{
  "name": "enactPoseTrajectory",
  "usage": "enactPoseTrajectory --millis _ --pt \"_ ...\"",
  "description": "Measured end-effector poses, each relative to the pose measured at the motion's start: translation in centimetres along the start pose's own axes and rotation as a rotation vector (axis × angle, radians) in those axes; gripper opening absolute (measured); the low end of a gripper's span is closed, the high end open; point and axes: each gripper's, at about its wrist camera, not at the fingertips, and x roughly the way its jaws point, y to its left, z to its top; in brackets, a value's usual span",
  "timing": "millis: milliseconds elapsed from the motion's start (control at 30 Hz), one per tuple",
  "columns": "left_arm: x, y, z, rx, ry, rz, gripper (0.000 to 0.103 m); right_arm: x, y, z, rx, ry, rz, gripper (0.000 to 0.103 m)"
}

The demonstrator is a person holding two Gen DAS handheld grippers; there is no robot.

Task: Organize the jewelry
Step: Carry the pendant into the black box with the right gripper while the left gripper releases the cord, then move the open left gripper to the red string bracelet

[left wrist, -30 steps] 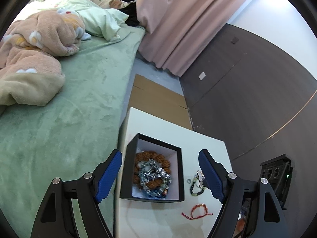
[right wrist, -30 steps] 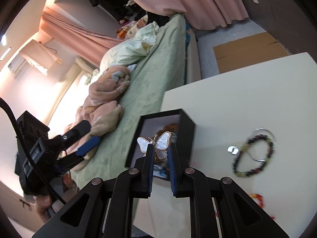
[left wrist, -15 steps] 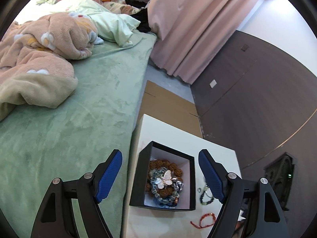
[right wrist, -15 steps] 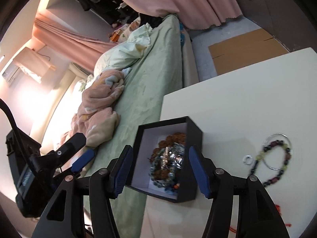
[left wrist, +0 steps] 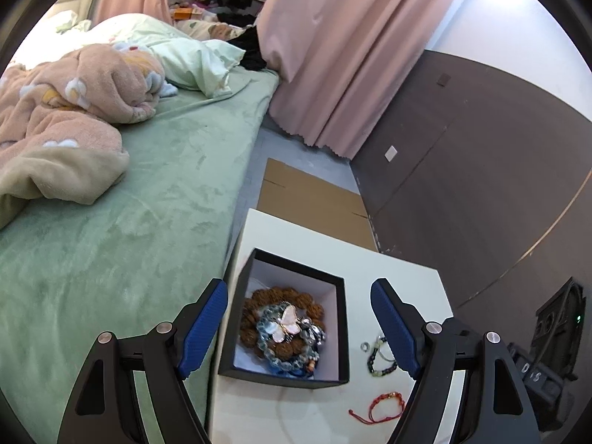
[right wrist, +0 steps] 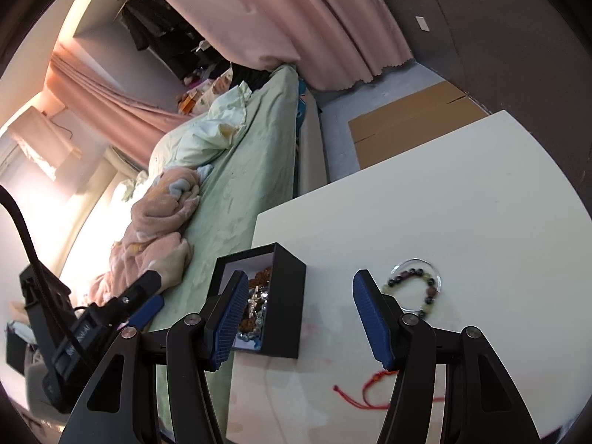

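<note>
My right claw (right wrist: 299, 318) stands parted with nothing between its blue pads; its jaws have just been opening, and the butterfly brooch (left wrist: 285, 323) it carried lies on top of the heap inside the black box (left wrist: 342, 333). I keep the box at the bench's (right wrist: 462, 192) edge nearest the bed (left wrist: 111, 222) so that everything gathered ends up in one place, and the brooch sits uppermost, on the brown bead bracelet (left wrist: 266, 296) and the blue-grey beads, because it went in last. My left claw (left wrist: 299, 327) is spread wide and empty too, hovering with its pads either side of the box, seemingly ready to steady it without touching it.

Still loose on the bench, on the side of the box away from the bed, are the dark bead bracelet (right wrist: 414, 288) with a thin bangle around it, a small ring (left wrist: 365, 346) just beside it, and the red cord bracelet (right wrist: 370, 392) nearer me. Those are what remains to collect, I judge.

The only writing I can find is a few pale characters on the dark body of the other device in each view, too small and skewed to read with confidence.
</note>
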Motion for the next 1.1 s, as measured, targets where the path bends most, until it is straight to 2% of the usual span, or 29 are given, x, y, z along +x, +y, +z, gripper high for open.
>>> enactPoseTrajectory --millis 33,67,100,167,200,267,333,467,833,967,1100 --pt "0.0 -0.2 -0.2 0.005 0.005 -0.003 0.08 -0.4 -0.2 0.0 0.001 0.001 -0.004 0.06" --pt "0.0 -0.5 -0.3 0.009 0.02 -0.006 0.08 -0.8 -0.5 0.0 0.002 0.005 -0.012 0.067" --pt "0.2 -0.7 -0.5 0.014 0.038 -0.008 0.08 -1.0 -0.6 -0.1 0.002 0.007 -0.018 0.081" --pt "0.3 -1.1 -0.9 0.028 0.053 -0.01 0.08 -1.8 -1.0 -0.3 0.004 -0.002 -0.034 0.092" --pt "0.3 -1.4 -1.1 0.04 0.062 -0.009 0.08 -2.3 -1.1 -0.3 0.003 -0.005 -0.042 0.093" --pt "0.4 -1.9 -1.5 0.062 0.078 -0.009 0.087 -3.0 -1.5 -0.4 0.004 -0.002 -0.046 0.095" --pt "0.3 -2.5 -2.0 0.08 0.083 -0.016 0.092 -3.8 -2.2 -0.6 0.012 0.001 -0.051 0.102" --pt "0.1 -3.8 -2.8 0.123 0.09 -0.021 0.097 -5.0 -3.4 -0.9 0.026 0.004 -0.065 0.103" --pt "1.2 -6.4 -5.0 0.236 0.161 -0.025 0.096 -7.4 -6.2 -1.4 0.03 0.023 -0.111 0.103" --pt "2.5 -7.9 -6.5 0.318 0.229 -0.025 0.08 -8.2 -7.4 -1.3 0.042 0.023 -0.135 0.103" --pt "3.6 -9.0 -7.9 0.366 0.278 -0.031 0.071 -8.6 -9.0 -1.3 0.075 0.036 -0.151 0.103"
